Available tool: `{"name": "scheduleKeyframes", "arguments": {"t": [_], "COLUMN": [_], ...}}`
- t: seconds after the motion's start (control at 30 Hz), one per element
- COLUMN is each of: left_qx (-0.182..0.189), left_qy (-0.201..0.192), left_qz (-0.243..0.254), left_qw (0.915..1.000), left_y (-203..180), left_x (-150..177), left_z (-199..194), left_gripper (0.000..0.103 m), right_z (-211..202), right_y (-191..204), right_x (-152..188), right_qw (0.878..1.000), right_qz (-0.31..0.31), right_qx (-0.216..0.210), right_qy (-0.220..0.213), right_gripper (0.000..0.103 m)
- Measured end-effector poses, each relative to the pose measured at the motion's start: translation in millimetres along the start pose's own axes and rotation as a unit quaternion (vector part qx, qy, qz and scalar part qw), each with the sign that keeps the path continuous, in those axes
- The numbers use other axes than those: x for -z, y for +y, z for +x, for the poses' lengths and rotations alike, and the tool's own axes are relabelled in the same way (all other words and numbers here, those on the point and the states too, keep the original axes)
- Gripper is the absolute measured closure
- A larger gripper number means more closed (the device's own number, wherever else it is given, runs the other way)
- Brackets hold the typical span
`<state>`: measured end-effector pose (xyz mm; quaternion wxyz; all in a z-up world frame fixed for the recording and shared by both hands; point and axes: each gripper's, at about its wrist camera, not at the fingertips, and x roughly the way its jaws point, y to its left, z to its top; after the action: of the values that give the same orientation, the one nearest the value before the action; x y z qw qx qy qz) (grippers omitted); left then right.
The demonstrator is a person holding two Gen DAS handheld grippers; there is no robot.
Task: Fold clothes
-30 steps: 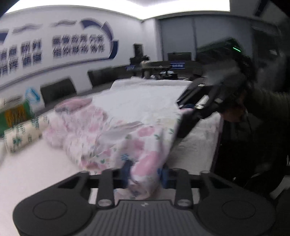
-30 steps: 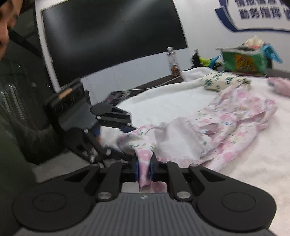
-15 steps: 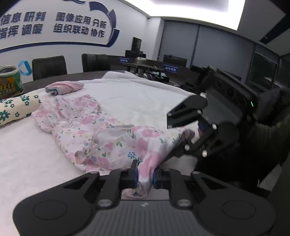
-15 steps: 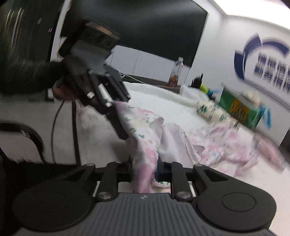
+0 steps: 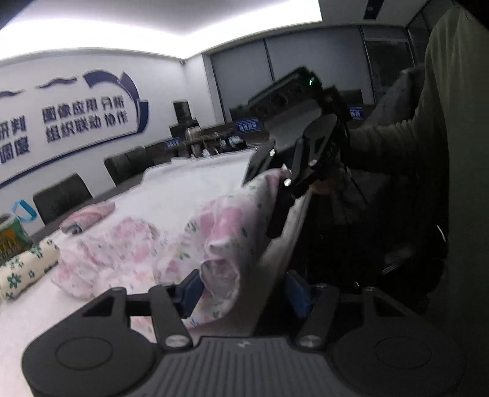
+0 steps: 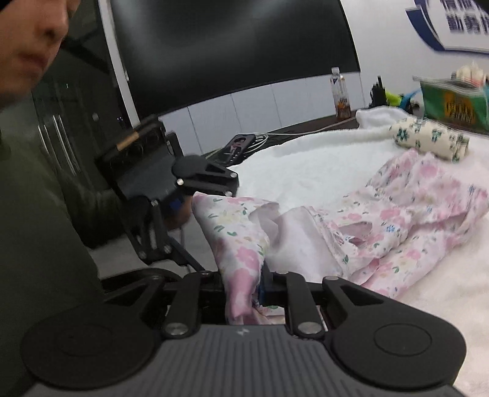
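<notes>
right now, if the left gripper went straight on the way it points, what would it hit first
Most likely the floral garment: its bunched fold already sits between the open fingers of the left gripper, whose jaws have just been opening. Past it lies the white table cover. The right gripper stands off to one side; depth is unclear.

The left gripper [image 5: 244, 290] has just been opening: half a second ago pinching the floral garment [image 5: 220, 244], its pads now stand apart, cloth loose against the left pad.

Dim indoor scene. A ceiling light panel [image 5: 152, 27] at the upper left of the frame is overexposed. Motion blur softens both views; fisheye distortion bends the edges; the right side is dark.
</notes>
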<state>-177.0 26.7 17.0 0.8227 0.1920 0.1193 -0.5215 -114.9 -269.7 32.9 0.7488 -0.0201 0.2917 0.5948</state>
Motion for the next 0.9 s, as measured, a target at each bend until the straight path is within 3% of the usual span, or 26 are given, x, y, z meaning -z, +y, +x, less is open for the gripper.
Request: {"name": "scheduleKeyframes", "arguments": {"t": [0.03, 0.1, 0.17, 0.2, 0.27, 0.33, 0.37, 0.4, 0.43, 0.47, 0.53, 0.6, 0.67, 0.73, 0.77, 0.8, 0.83, 0.9], "left_qx": [0.000, 0.009, 0.042, 0.060, 0.060, 0.037, 0.023, 0.009, -0.001, -0.010, -0.033, -0.051, -0.078, -0.096, -0.099, -0.093, -0.085, -0.096], "left_qy": [-0.005, -0.003, -0.004, -0.004, 0.002, 0.018, 0.024, 0.022, 0.017, 0.012, 0.010, 0.002, -0.010, -0.010, -0.003, 0.003, 0.006, 0.015], "left_qz": [-0.015, -0.068, -0.169, -0.221, -0.325, -0.403, -0.425, -0.440, -0.450, -0.458, -0.468, -0.466, -0.471, -0.485, -0.492, -0.498, -0.503, -0.500], "left_qw": [0.9999, 0.9976, 0.9848, 0.9734, 0.9438, 0.9143, 0.9046, 0.8977, 0.8929, 0.8887, 0.8832, 0.8834, 0.8784, 0.8690, 0.8646, 0.8619, 0.8603, 0.8608], "left_y": [7, 26, 58, 74, 101, 119, 123, 124, 125, 125, 123, 120, 118, 119, 119, 119, 117, 111], "left_x": [-3, -10, -11, -10, 0, 12, 16, 20, 21, 23, 24, 23, 21, 18, 17, 17, 18, 19], "left_z": [2, 7, 13, 15, 25, 36, 40, 41, 41, 41, 38, 33, 28, 28, 30, 33, 36, 39], "left_gripper": [0.045, 0.058, 0.075, 0.075, 0.077, 0.077, 0.078, 0.077, 0.071, 0.056, 0.042, 0.039, 0.039, 0.047, 0.069, 0.084, 0.093, 0.091], "right_z": [-1, -5, -10, -13, -16, -15, -13, -11, -9, -8, -6, -8, -11, -11, -10, -9, -7, -5], "right_y": [-3, -9, -18, -24, -41, -62, -72, -81, -89, -94, -95, -92, -88, -85, -84, -84, -83, -77], "right_x": [-3, -9, -19, -25, -38, -44, -42, -39, -36, -29, -15, -4, 6, 9, 9, 9, 9, 7], "right_qw": [1.000, 0.999, 0.997, 0.996, 0.996, 0.994, 0.990, 0.985, 0.979, 0.974, 0.964, 0.952, 0.940, 0.934, 0.932, 0.930, 0.927, 0.928], "right_qz": [0.008, 0.021, 0.034, 0.043, 0.066, 0.103, 0.130, 0.157, 0.183, 0.203, 0.229, 0.254, 0.278, 0.288, 0.292, 0.296, 0.301, 0.294], "right_qx": [-0.010, -0.036, -0.068, -0.073, -0.052, 0.006, 0.027, 0.048, 0.068, 0.084, 0.113, 0.136, 0.150, 0.161, 0.164, 0.168, 0.172, 0.186], "right_qy": [0.001, 0.004, 0.000, -0.006, -0.021, -0.039, -0.044, -0.050, -0.055, -0.059, -0.075, -0.100, -0.128, -0.138, -0.139, -0.140, -0.141, -0.133], "right_gripper": [0.087, 0.087, 0.087, 0.087, 0.085, 0.071, 0.060, 0.060, 0.059, 0.059, 0.058, 0.057, 0.057, 0.057, 0.060, 0.077, 0.087, 0.092]}}
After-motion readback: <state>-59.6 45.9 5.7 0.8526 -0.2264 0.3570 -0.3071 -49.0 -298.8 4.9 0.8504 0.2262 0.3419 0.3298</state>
